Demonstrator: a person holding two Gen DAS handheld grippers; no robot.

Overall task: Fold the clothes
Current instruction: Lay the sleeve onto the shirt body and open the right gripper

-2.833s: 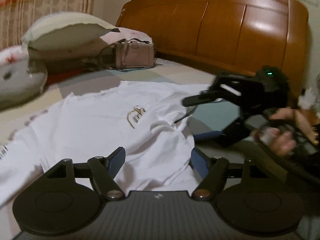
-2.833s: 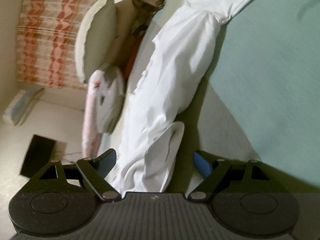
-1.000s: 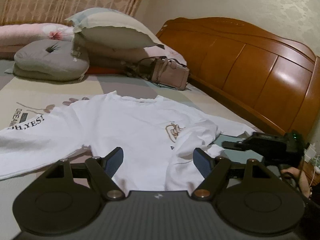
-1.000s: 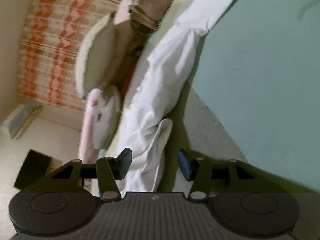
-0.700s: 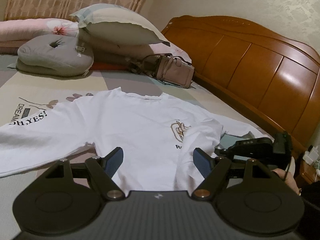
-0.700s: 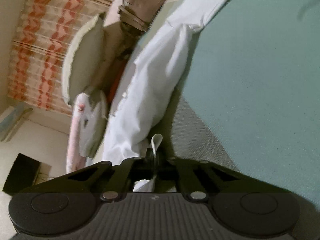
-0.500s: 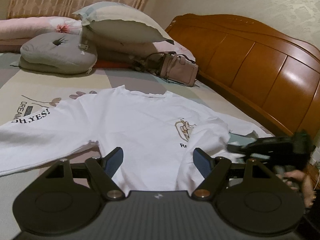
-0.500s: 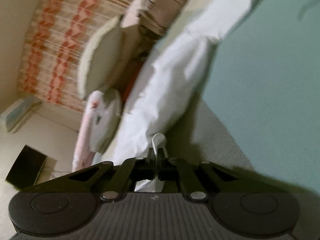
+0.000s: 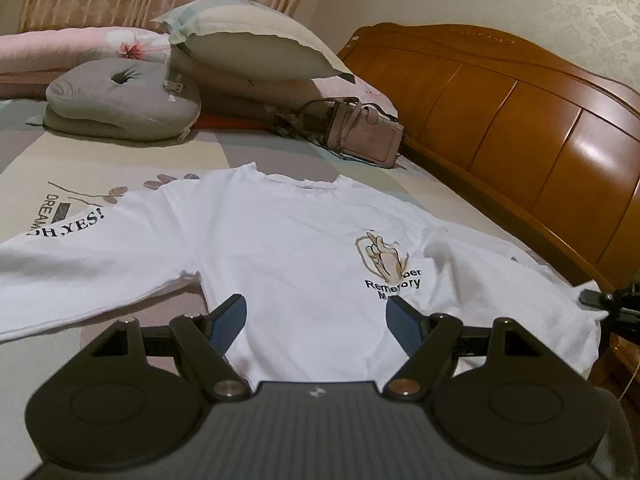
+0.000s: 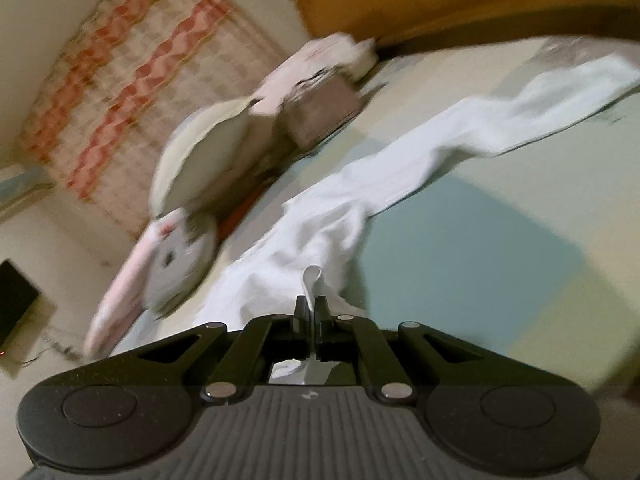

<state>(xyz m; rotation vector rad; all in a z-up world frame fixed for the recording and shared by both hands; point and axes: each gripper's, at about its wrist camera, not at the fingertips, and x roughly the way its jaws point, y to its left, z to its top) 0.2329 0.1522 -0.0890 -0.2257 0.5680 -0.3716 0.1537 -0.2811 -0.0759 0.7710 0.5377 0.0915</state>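
Observation:
A white long-sleeved shirt (image 9: 288,248) with a small chest print lies face up on the bed. Its left sleeve (image 9: 60,276) stretches out flat to the left. My left gripper (image 9: 316,320) hovers open over the shirt's lower hem with nothing between its blue pads. My right gripper (image 10: 310,308) is shut on the cuff of the right sleeve (image 10: 420,152), a fold of white cloth sticking up between its fingers. In the left wrist view the right gripper (image 9: 596,298) shows at the far right edge, holding that sleeve end lifted off the bed.
A wooden headboard (image 9: 520,120) runs along the right. A pink handbag (image 9: 360,132), a grey cushion (image 9: 120,100) and pillows (image 9: 248,44) lie beyond the shirt's collar. The patterned bed sheet (image 9: 100,160) shows around the shirt, and a curtain (image 10: 120,80) hangs behind.
My right gripper closed on the sleeve cuff, then rose and swung outward to the right with it, stretching the sleeve. The left gripper stayed open in place.

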